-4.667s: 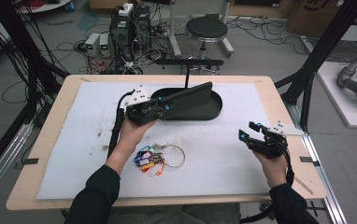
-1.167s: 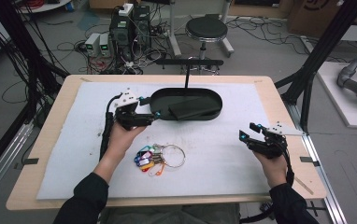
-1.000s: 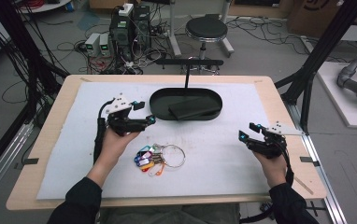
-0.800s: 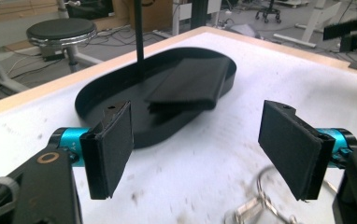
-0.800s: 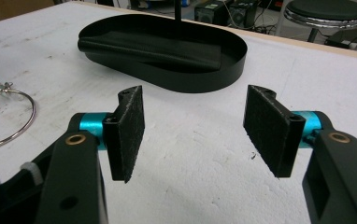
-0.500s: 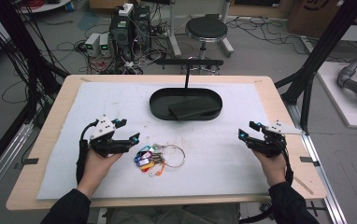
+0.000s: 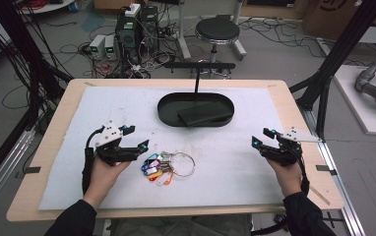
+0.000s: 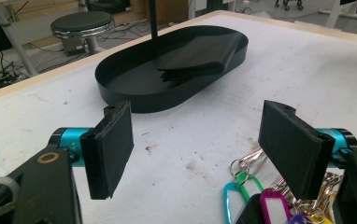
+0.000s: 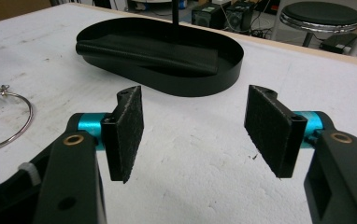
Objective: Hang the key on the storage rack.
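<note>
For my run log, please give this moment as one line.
left gripper: open, beside keys | right gripper: open, idle | wallet: in tray

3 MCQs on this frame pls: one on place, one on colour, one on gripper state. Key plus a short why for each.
1. Where does the bunch of keys lie?
A. in the tray
B. on the white mat, just right of the left hand-held gripper
C. between the jaws of the right hand-held gripper

2. What colour is the oval tray?
A. black
B. white
C. red

3. How does the left hand-held gripper stand?
A. shut on the keys
B. shut on the tray rim
C. open, holding nothing

Key: B, A, C.
1: the high view shows the keys on the mat, nearer the person than the tray.
2: the tray is black in every view.
3: the left gripper view shows its pads wide apart with bare mat between them.
</note>
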`<state>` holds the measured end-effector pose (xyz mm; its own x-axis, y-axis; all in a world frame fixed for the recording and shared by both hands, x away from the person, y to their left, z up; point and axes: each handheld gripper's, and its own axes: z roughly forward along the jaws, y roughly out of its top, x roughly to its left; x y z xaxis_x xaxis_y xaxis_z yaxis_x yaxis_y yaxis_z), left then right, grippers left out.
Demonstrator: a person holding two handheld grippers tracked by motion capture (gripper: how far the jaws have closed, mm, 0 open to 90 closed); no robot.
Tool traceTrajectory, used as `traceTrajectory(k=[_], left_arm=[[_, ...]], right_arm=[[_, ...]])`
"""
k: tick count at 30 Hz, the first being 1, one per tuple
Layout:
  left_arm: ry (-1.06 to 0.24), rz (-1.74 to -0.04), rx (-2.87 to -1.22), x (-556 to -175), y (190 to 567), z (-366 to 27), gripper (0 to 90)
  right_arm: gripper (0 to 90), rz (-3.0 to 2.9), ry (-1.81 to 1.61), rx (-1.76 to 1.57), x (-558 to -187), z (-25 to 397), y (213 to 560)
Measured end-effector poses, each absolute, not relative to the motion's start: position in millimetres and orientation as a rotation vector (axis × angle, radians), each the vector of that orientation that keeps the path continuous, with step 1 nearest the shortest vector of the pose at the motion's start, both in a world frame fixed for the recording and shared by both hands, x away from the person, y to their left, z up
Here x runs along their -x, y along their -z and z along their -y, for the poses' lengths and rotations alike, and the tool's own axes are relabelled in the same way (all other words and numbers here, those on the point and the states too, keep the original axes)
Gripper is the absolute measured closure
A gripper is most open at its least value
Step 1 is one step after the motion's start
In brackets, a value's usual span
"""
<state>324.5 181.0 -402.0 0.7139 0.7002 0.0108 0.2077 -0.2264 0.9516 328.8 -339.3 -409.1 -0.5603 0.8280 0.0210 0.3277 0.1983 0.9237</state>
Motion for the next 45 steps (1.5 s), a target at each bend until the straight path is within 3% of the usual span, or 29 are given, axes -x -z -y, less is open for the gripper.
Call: traceTrajectory(k=[3, 10, 14, 21, 29, 45], left_arm=[[-0.483, -0.715, -1.746, -324, 400, -179, 44.2], [-0.451, -0.713, -1.765, -324, 395, -160, 29.9], [-0.444, -0.685, -1.788, -324, 394, -147, 29.2], [-0.343, -0.624, -1.888, -335, 400, -123, 45.2], [-0.228, -0.636, -2.025, -357, 412, -92, 50.1], [-0.230, -0.644, -2.232, -375, 427, -64, 64.2]], right_arm=[[38.2, -1.992, -1.346, -1.072, -329, 340, 410], [38.2, -1.991, -1.342, -1.072, -327, 343, 411], [38.2, -1.989, -1.347, -1.065, -325, 344, 411], [38.3, -1.997, -1.331, -1.069, -325, 344, 412], [38.3, -1.999, -1.324, -1.074, -324, 345, 413], [38.2, -1.999, -1.317, -1.078, -323, 347, 414]])
